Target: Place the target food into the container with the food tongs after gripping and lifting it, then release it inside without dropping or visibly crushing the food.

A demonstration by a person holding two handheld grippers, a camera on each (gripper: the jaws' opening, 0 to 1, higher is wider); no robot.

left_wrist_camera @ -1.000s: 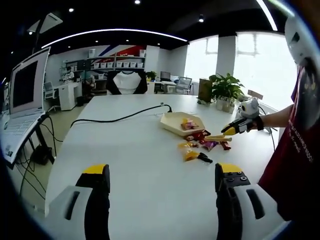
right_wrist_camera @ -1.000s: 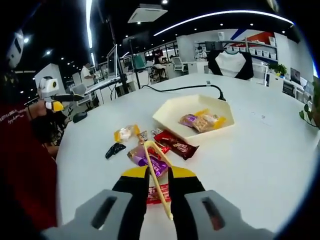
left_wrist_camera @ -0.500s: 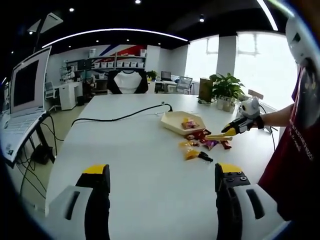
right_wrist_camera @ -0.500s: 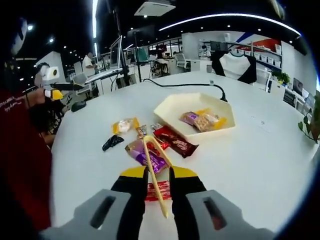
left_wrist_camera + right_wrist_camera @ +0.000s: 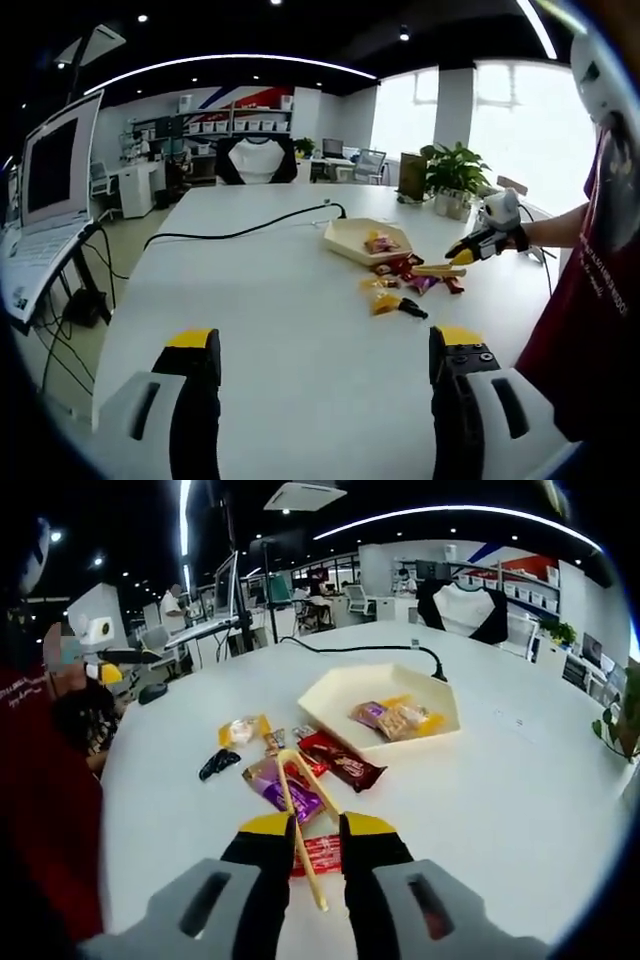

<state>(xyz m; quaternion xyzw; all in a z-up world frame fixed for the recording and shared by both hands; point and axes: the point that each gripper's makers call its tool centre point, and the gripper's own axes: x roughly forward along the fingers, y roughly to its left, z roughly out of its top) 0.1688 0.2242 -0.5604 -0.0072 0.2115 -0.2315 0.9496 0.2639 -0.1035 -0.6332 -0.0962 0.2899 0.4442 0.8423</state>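
1. Far left in the right gripper view, the left gripper (image 5: pixel 110 665) hangs off the worktop's (image 5: pixel 520 780) edge; in its own view its jaws stand wide apart with nothing between them, level above bare white surface.
2. Next along, a small black wrapper (image 5: pixel 218 763) and a yellow-wrapped sweet (image 5: pixel 240 731) lie loose on the worktop, just beside each other.
3. Centre stage: the right gripper (image 5: pixel 313 832) has its jaws pinched nearly closed on the handle end of the yellow food tongs (image 5: pixel 298 815), the tong tips spread over the purple snack packet (image 5: pixel 283 789), which lies flat outside the container.
4. That packet looks light, crinkly and slippery, with soft contents, so a gentle squeeze across its middle should serve best; a corner grip would likely let it slide.
5. A dark red chocolate bar (image 5: pixel 342 760) lies touching the pile, and a red wrapper (image 5: pixel 322 853) sits under the tongs.
6. To the right, the cream hexagonal tray (image 5: pixel 330 692) already holds a few wrapped snacks (image 5: pixel 396 718).
7. The right gripper points forward and down, low to the worktop, tongs angled toward the pile.
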